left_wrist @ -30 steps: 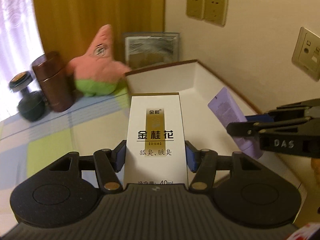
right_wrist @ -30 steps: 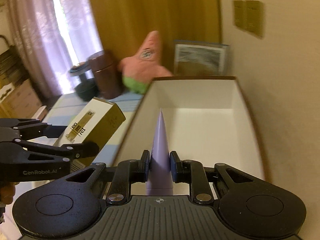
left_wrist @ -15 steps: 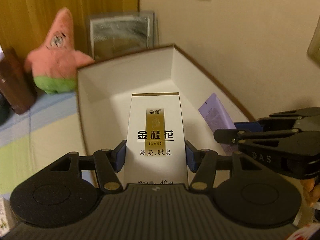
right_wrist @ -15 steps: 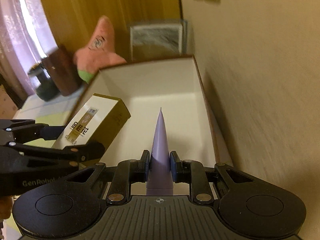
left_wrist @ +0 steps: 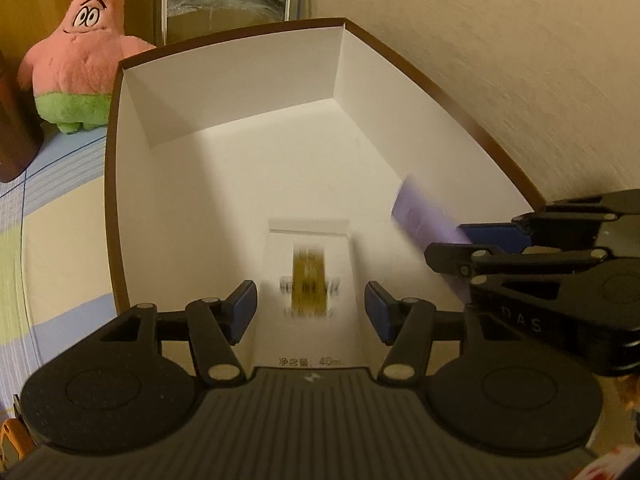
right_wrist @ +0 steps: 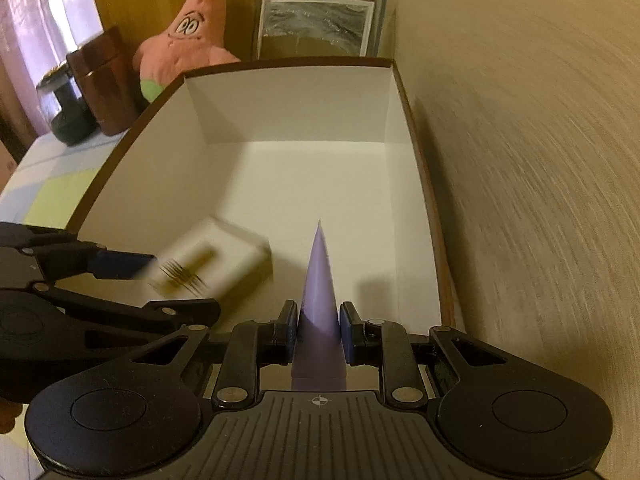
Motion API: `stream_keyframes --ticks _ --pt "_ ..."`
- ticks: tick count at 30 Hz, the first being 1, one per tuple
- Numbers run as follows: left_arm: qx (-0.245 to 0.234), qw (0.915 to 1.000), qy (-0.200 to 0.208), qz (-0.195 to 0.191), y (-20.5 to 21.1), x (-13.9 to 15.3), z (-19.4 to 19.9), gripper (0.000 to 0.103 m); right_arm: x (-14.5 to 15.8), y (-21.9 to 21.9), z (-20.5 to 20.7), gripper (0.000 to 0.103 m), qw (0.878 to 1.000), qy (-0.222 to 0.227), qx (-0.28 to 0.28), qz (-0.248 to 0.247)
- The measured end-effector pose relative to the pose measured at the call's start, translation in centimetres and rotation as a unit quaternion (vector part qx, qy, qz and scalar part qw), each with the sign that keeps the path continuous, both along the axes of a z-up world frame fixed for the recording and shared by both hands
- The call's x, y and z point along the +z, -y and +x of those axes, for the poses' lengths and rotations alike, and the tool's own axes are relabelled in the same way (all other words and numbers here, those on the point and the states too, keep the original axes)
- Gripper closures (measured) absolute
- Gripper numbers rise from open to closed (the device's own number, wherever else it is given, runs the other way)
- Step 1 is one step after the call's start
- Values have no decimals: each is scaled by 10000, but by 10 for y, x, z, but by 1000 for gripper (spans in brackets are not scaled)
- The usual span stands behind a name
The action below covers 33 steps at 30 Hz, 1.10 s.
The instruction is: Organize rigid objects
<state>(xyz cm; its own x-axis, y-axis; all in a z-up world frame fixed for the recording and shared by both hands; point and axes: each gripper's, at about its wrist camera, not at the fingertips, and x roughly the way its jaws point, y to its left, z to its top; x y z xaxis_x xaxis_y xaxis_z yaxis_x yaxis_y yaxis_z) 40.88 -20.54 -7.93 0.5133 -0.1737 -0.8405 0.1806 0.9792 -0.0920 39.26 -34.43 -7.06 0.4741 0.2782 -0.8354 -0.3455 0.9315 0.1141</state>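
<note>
The white carton with a gold stripe (left_wrist: 310, 280) sits between the spread fingers of the left gripper (left_wrist: 311, 306), clear of both blue pads (left_wrist: 245, 309), over the inside of the white storage box (left_wrist: 224, 92). Its print is smeared by motion blur, so only the line at its near end can partly be read, and that near end is cut off by the gripper body. Whether it rests on the box floor or is in the air cannot be told. From the right wrist camera the same carton (right_wrist: 212, 264) is a blurred, tilted block near the box's left wall, just in front of the left gripper's fingers (right_wrist: 120, 258).

The purple tube (right_wrist: 319, 300) is clamped between the pads of the right gripper (right_wrist: 319, 330), its flat crimped end pointing forward over the box floor; its cap end is hidden behind the gripper body. In the left view the tube (left_wrist: 424, 220) is blurred and mostly covered by the right gripper (left_wrist: 480, 240).

The box (right_wrist: 296, 136) stands close along a beige wall (right_wrist: 520, 120). Behind it a framed picture (left_wrist: 228, 4) leans, its top edge cropped, and a pink starfish plush (left_wrist: 80, 48) stands to the left. A brown canister (right_wrist: 104, 84) and a dark dumbbell (right_wrist: 70, 116) beside it are dim against the window.
</note>
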Motion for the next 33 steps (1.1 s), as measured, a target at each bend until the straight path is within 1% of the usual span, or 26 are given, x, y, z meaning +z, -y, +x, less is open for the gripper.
stream_keyframes --ticks 5,8,10,13,16,20,24,33 --pt "-36 10000 46 -7 2 6 -6 47 6 -1 -2 83 10000 44 17 -12" --pt "-48 9999 139 -39 0 13 -11 46 13 2 -6 74 9999 88 -20 60" --pt "-24 9997 225 -37 -1 19 -16 46 17 3 -11 64 9999 124 -31 112" --pt "13 9994 319 -109 -4 27 -24 46 23 3 -18 58 9996 133 -72 237" --pt "55 9991 370 -190 -8 34 -32 46 29 1 -24 54 9993 166 -93 313" --pt "58 9986 452 -284 -13 44 -43 46 37 -3 -34 53 9988 267 -130 384" --pt "38 9974 620 -363 -19 60 -57 46 46 -5 -46 53 9979 391 -199 476" --pt "147 9952 843 -465 -38 89 -95 46 68 -15 -77 53 9946 609 -281 794"
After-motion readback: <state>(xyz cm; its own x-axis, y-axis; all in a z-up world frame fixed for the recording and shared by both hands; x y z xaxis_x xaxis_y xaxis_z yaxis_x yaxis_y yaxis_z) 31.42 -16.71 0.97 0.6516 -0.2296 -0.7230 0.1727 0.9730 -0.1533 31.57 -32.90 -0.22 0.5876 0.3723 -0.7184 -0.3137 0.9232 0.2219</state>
